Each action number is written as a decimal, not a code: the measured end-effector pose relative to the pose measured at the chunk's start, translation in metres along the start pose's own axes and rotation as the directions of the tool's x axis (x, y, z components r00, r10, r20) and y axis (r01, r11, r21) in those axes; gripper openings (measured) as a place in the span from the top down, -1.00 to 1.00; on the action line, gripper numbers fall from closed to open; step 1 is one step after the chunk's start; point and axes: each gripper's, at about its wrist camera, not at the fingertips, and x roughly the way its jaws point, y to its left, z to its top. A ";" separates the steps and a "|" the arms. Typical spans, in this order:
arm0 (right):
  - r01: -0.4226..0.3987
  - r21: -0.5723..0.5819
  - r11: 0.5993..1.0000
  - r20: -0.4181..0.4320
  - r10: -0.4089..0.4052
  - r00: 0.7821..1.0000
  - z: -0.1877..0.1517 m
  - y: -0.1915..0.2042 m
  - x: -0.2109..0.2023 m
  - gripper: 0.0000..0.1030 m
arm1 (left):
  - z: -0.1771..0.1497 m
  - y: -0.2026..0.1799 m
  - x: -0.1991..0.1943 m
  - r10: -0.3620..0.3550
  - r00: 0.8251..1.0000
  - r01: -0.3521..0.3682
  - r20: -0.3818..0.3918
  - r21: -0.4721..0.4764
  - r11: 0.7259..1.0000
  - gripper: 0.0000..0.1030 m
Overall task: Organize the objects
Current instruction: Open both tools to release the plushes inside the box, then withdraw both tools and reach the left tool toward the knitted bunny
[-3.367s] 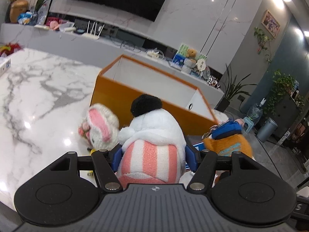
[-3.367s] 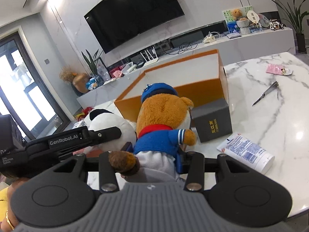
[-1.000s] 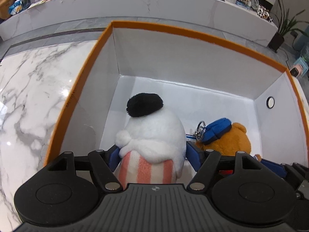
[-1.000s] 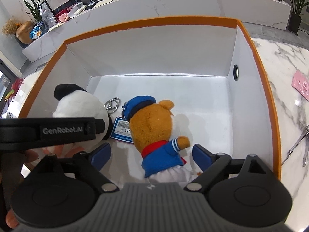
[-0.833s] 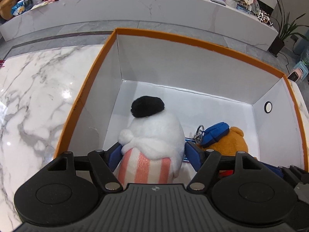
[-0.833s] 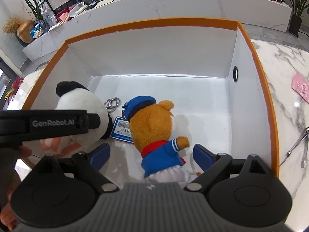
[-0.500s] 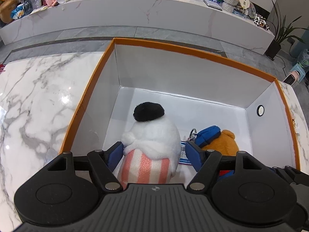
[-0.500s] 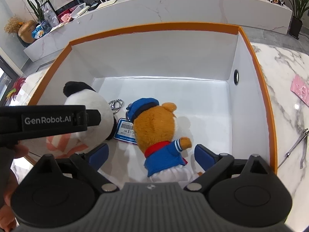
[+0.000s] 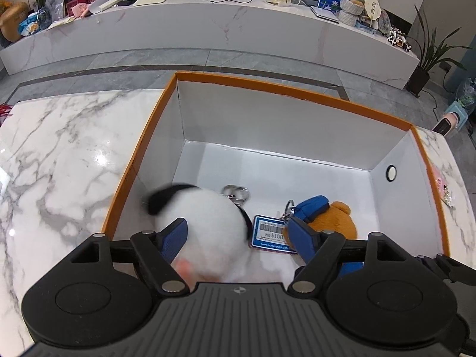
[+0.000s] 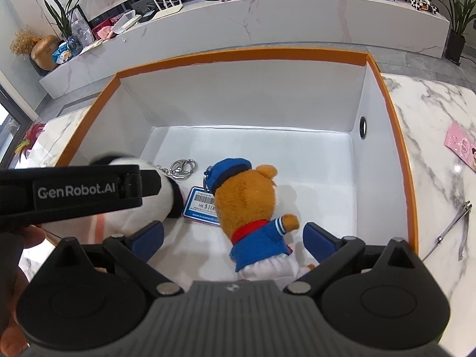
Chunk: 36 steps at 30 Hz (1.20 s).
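- The left gripper [image 9: 238, 235] has just been opening; the blurred white plush [image 9: 208, 226] lies between its jaws, free, inside the orange box [image 9: 285, 89].
- The right gripper [image 10: 233, 238] has also been opening and stands wide; the bear [image 10: 247, 208] lies between its pads, untouched, on the box floor.

The white plush [image 9: 205, 226] is motion-blurred in the left wrist view; the left gripper [image 9: 238, 235] body hides its lower part. In the right wrist view, that gripper's black housing [image 10: 74, 190] covers its top. The bear [image 10: 247, 202] lies face-down, legs hidden. The price tag [image 10: 202, 203] print is partly covered, probably "$100".
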 end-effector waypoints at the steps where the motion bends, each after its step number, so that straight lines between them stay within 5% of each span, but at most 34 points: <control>1: 0.000 0.000 1.000 0.002 0.000 1.000 -0.001 0.001 -0.002 -0.94 | 0.000 0.000 -0.002 -0.002 1.000 0.002 0.002 -0.001 1.000 -0.71; 22: 0.005 -0.043 0.999 0.099 -0.001 0.995 -0.031 0.028 -0.088 -0.98 | -0.036 -0.010 -0.085 0.020 0.997 -0.023 0.076 0.030 0.999 -0.71; 31: 0.045 -0.137 0.989 0.125 -0.028 0.992 -0.056 0.033 -0.132 -0.98 | -0.074 -0.014 -0.129 0.062 0.987 -0.078 0.147 0.110 0.991 -0.71; 36: 0.056 -0.200 0.978 0.111 -0.034 0.993 -0.079 0.026 -0.142 -0.98 | -0.101 0.008 -0.130 0.027 0.992 -0.037 0.119 0.083 0.996 -0.71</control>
